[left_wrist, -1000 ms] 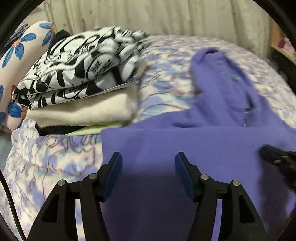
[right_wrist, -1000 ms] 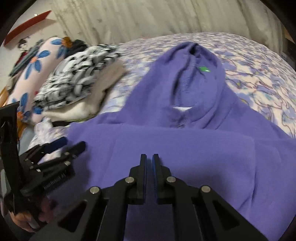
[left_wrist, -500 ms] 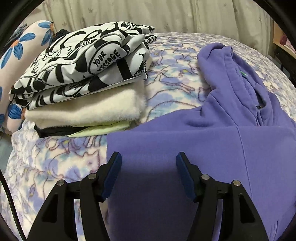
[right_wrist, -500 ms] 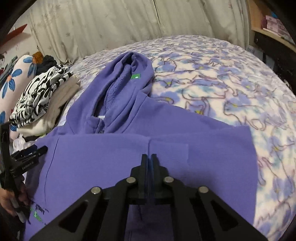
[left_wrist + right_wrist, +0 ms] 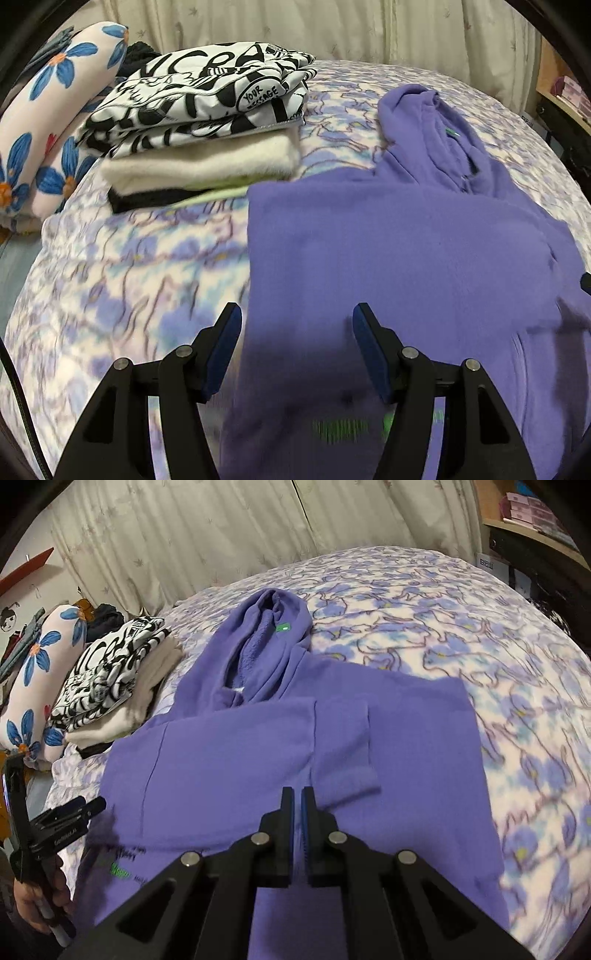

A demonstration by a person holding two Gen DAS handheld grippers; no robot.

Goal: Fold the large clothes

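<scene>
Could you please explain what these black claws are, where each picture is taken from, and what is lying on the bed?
No robot here: a person holds a two-finger claw in each hand, each with a fisheye camera looking along its fingers. One picture looks over the left claw, whose blue-padded fingers stand open and empty. The other looks over the right claw, shut on nothing. Both hang above a purple fleece hoodie lying on the bed's purple cat-print blanket, its sleeves already folded inward. Beside it sits a stack of folded clothes, a black-and-white printed garment on top, and beyond that a blue-flowered pillow.
</scene>
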